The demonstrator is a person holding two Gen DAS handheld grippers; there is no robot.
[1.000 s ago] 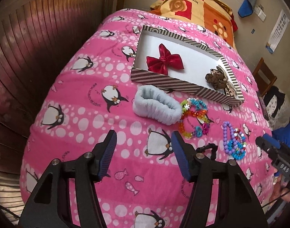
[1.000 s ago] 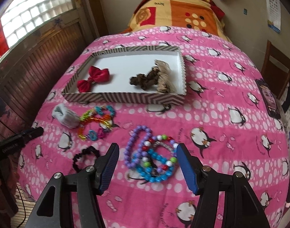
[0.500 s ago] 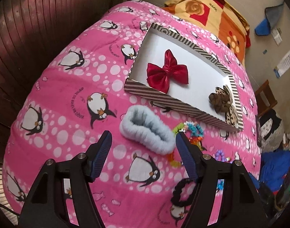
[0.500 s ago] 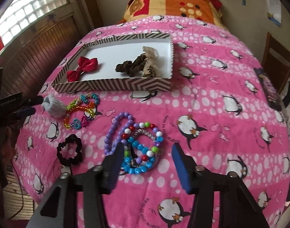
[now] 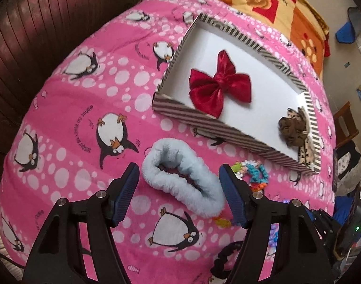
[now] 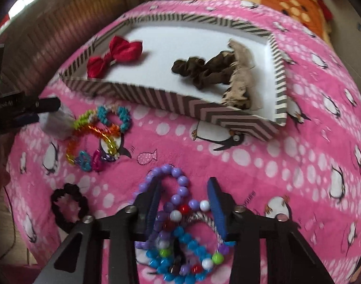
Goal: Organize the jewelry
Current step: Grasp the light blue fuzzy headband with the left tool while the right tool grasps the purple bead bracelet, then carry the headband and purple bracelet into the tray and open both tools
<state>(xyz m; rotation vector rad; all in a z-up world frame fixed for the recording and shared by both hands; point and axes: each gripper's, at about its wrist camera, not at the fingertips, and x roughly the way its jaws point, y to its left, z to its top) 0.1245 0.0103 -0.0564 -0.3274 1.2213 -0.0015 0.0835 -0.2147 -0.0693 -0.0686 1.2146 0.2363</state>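
Left gripper (image 5: 179, 189) is low over the bed, fingers spread wide with the fluffy light-blue scrunchie (image 5: 184, 182) sitting between them; can't tell if the pads actually touch it. Right gripper (image 6: 184, 209) is down over the pile of beaded bracelets (image 6: 180, 241), fingers apart on either side of the purple bead loop and not squeezing anything yet. The left wrist view gives a good look at the red bow (image 5: 219, 84) lying flat in the striped box (image 5: 204, 120), close to its near wall, with the brown scrunchies (image 5: 292, 129) bunched in the far right corner. The right wrist view shows what the left mostly hides: the colorful bracelets (image 6: 97, 137) spread between the box and the bead pile, and a black scrunchie (image 6: 69, 204) lying alone near the bed's edge, left of the gripper. Middle of the box floor is bare white. The pink penguin blanket (image 6: 298, 165) has open room to the right of the bead pile, while the left side curves down toward the wood-paneled wall (image 5: 38, 23).
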